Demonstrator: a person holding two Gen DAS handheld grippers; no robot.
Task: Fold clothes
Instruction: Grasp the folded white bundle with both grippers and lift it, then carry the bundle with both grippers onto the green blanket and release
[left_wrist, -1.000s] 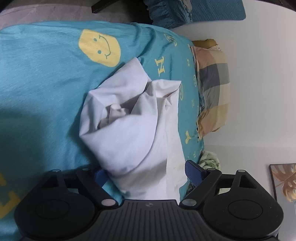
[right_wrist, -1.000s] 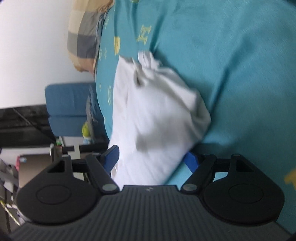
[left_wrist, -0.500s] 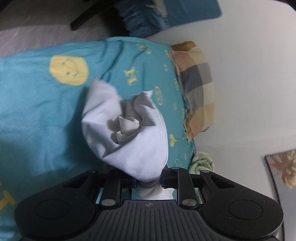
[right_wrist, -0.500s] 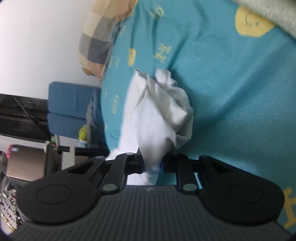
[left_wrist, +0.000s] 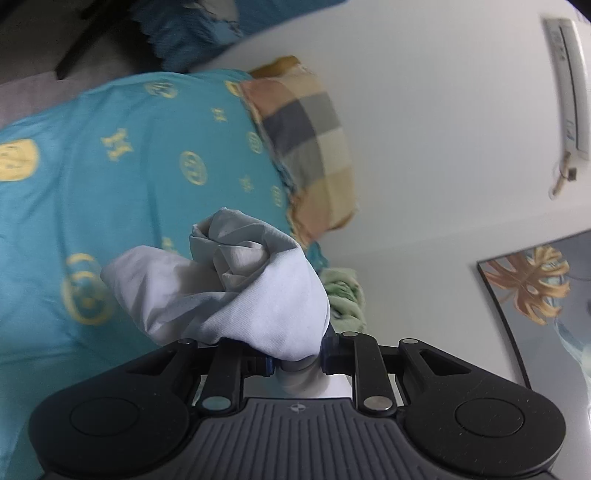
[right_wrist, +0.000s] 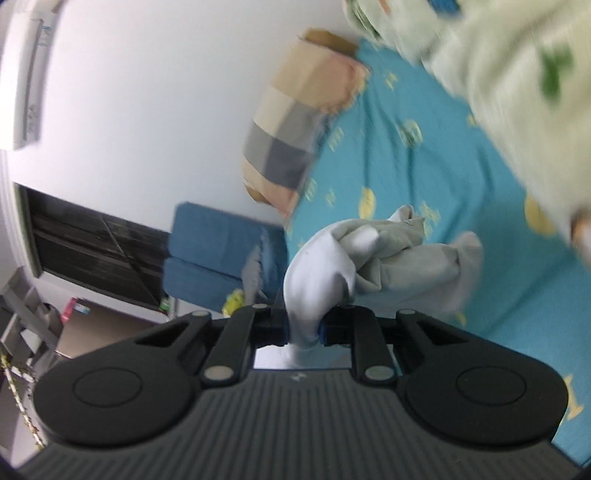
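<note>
Left wrist view: your left gripper (left_wrist: 295, 360) is clamped on a fat wad of the white garment (left_wrist: 236, 291), which hangs bunched over the teal bedsheet (left_wrist: 110, 184). You've pinched several layers at once, so I'd guess you could lose the real edge when you try to spread it.

Right wrist view: your right gripper (right_wrist: 304, 328) is pinching a thinner bit of the same white garment (right_wrist: 380, 258), and that one looks like it could slip if you tug hard. The blurry pale green cloth (right_wrist: 517, 74) up top sits close enough to get snagged.
</note>
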